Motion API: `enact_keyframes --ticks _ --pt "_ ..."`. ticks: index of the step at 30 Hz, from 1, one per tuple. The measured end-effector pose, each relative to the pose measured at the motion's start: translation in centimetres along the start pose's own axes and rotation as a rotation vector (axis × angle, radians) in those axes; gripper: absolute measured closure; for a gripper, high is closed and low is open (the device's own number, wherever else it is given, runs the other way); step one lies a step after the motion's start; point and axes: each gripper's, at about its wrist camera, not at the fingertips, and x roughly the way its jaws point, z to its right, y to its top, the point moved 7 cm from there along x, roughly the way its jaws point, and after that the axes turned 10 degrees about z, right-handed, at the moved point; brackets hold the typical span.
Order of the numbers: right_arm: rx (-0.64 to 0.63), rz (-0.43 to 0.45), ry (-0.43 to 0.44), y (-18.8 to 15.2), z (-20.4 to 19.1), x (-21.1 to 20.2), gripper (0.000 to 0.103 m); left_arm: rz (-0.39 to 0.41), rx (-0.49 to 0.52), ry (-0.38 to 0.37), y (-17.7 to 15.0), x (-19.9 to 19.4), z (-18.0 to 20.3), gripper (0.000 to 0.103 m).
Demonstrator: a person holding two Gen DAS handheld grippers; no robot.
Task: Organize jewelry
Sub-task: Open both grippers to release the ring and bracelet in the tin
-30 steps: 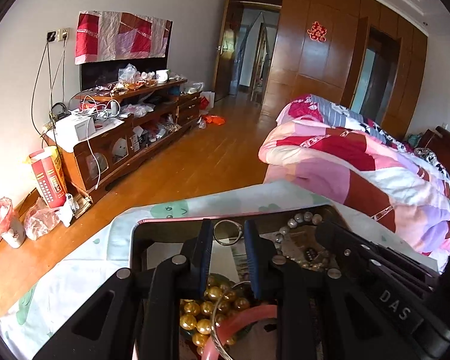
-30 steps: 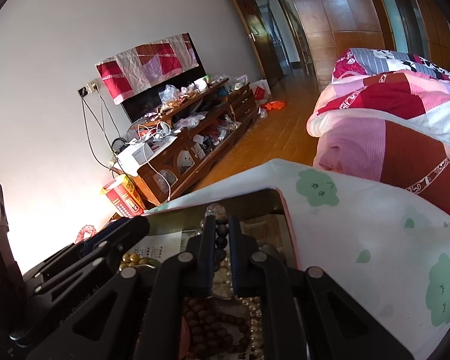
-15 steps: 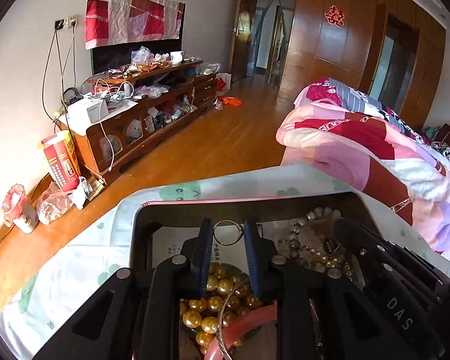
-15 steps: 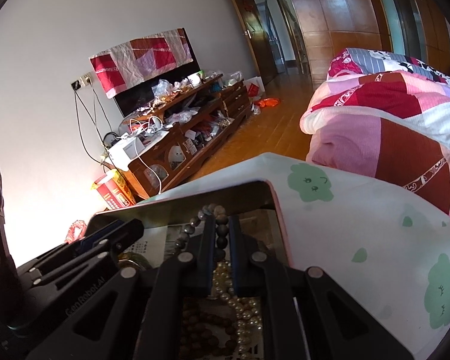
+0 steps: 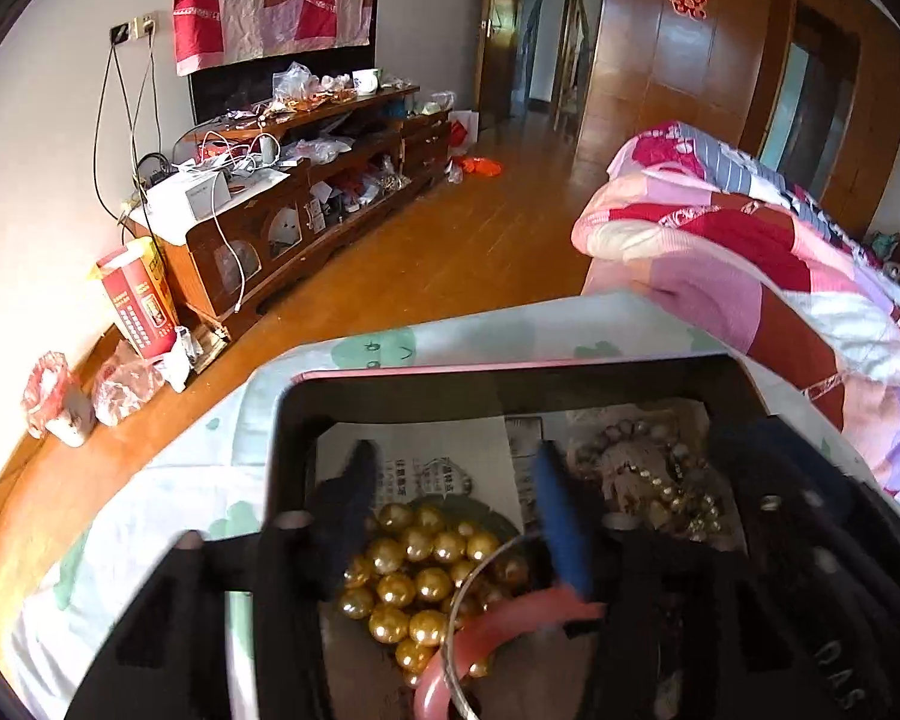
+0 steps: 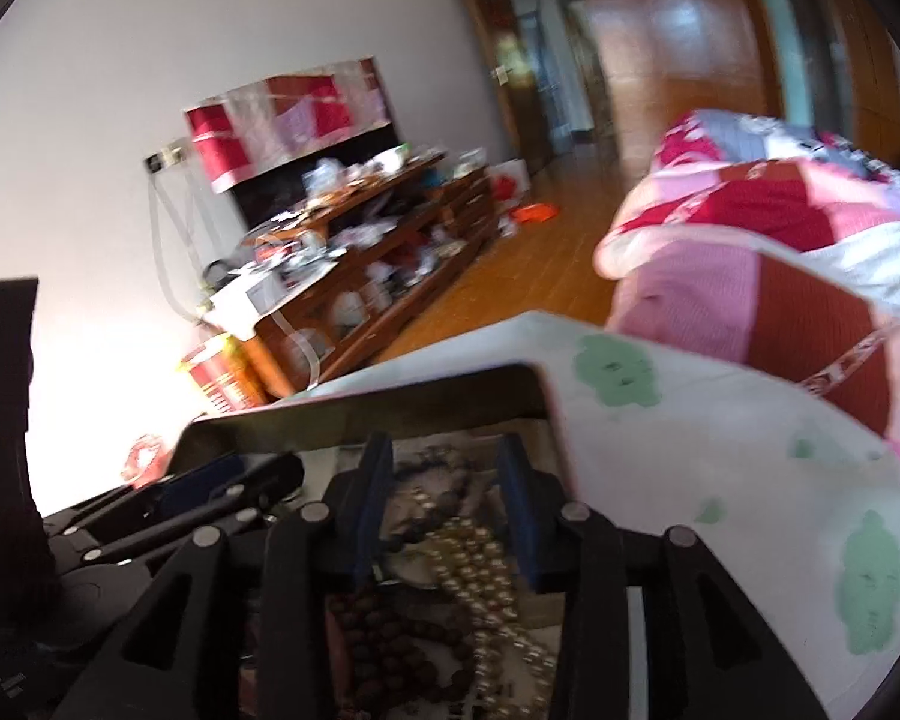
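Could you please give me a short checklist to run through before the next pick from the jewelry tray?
1. Left gripper open and holding nothing: ok.
2. Right gripper open and holding nothing: ok.
3. Gold bead strand lies below, between the left fingers: ok.
4. Pink bangle and thin metal bangle lie over the gold beads, so a clean single pick: not ok.
5. Dark wooden bead strand separate from pearl strand: cannot tell.
6. Right view sharp enough to aim: not ok, motion blurred.
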Motion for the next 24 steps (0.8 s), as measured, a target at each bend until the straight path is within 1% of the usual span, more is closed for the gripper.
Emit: enact_keyframes --ticks 2,3,5,7,9,10,11,12,13,14,16,18,20,23,24 --pt "0.002 0.009 -0.022 0.2 0.4 -0.8 0.055 -0.011 0.015 0.001 0.0 -0.6 0.2 0.037" --pt "0.018 0.012 -0.01 0.1 0.5 -1.2 0.053 -0.009 0.022 0.007 0.0 -1.1 0.3 0.036" --pt "0.032 0.013 -0.001 0.0 0.7 -1.9 0.052 -0.006 0.035 0.046 -0.1 -2.1 0.1 0.033" --pt "0.017 0.017 -0.026 -0.1 0.6 -2.7 0.048 -0.018 0.033 0.068 -0.6 -2.9 -0.2 0.032" --pt "0.007 0.026 -0.047 -0.2 0.7 -3.6 0.036 -0.015 0.013 0.055 -1.2 -4.0 -0.3 0.032" --pt "0.008 0.029 -0.049 -0.1 0.6 -3.7 0.034 -0.01 0.016 0.061 -1.5 -4.8 -0.2 0.032" --pt "0.01 0.032 -0.056 -0.1 0.7 -4.3 0.031 -0.003 0.027 0.091 -1.8 -5.4 -0.4 0.032" --pt "0.007 0.03 -0.072 -0.2 0.8 -4.7 0.027 0.018 0.046 0.138 -2.2 -6.4 -0.5 0.032" --pt "-0.001 0.024 -0.095 -0.3 1.0 -5.3 0.026 0.04 0.057 0.157 -2.6 -7.3 -0.5 0.032" --pt "-0.01 0.023 -0.108 -0.4 1.0 -5.9 0.026 0.049 0.059 0.16 -2.8 -8.0 -0.5 0.032" --pt "-0.037 0.013 -0.131 -0.7 0.9 -7.1 0.026 0.04 0.047 0.163 -3.8 -9.4 -0.6 0.032" --pt "-0.054 0.004 -0.139 -1.0 0.8 -8.4 0.026 0.027 0.034 0.175 -4.8 -10.7 -0.8 0.032" --pt "-0.045 0.002 -0.14 -1.3 0.8 -9.7 0.026 0.025 0.026 0.168 -5.6 -12.2 -0.7 0.032" --pt "-0.029 0.003 -0.136 -2.0 0.6 -12.3 0.025 0.051 0.027 0.186 -6.8 -15.1 -0.6 0.032" --pt "-0.025 0.006 -0.134 -2.2 0.4 -13.0 0.022 0.06 0.026 0.189 -7.3 -16.1 -0.5 0.032"
